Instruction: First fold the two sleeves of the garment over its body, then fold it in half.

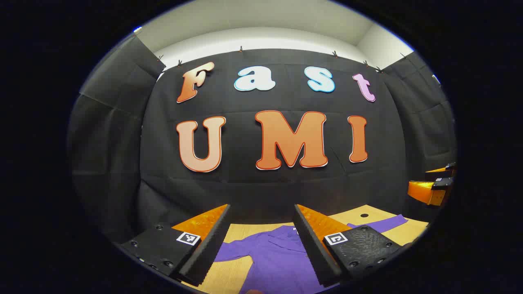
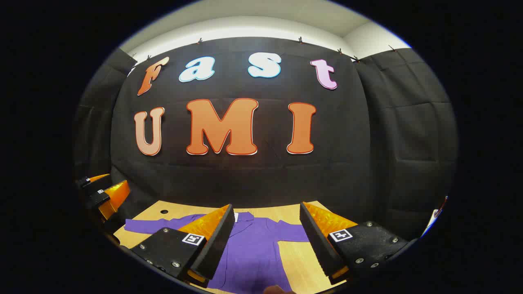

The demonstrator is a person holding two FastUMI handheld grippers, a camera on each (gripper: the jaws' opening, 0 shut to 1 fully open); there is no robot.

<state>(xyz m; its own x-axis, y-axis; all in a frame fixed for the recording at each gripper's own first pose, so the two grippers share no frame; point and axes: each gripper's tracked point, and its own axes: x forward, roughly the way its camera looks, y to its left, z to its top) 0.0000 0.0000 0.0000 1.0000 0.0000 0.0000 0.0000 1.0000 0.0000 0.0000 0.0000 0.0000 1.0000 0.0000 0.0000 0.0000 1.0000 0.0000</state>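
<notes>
The purple shirt (image 1: 278,261) lay flat on the wooden surface (image 1: 237,234), collar toward the booth's black cloth wall (image 1: 253,188), both sleeves spread out to the sides and neither one folded over the body. In the left gripper view one sleeve (image 1: 386,222) ran out toward the far right of the surface, near a small dark hole (image 1: 364,215) in the wood. In the right gripper view the shirt (image 2: 253,249) sat between and below your fingers, with one sleeve (image 2: 151,225) stretched left and the other (image 2: 292,233) reaching right behind the right-hand finger.

Your left tool (image 1: 261,245) hung above the shirt with its jaws wide apart, holding nothing; the cloth showed plainly in the gap between the fingers. Your right tool (image 2: 265,241) was likewise spread wide and empty, raised over the shirt's body (not touching the cloth, as far as could be told).

Each tool also appeared at the edge of the other's view: the right one at the right rim of the left gripper view, the left one at the left rim of the right gripper view, just beside the sleeve end.
</notes>
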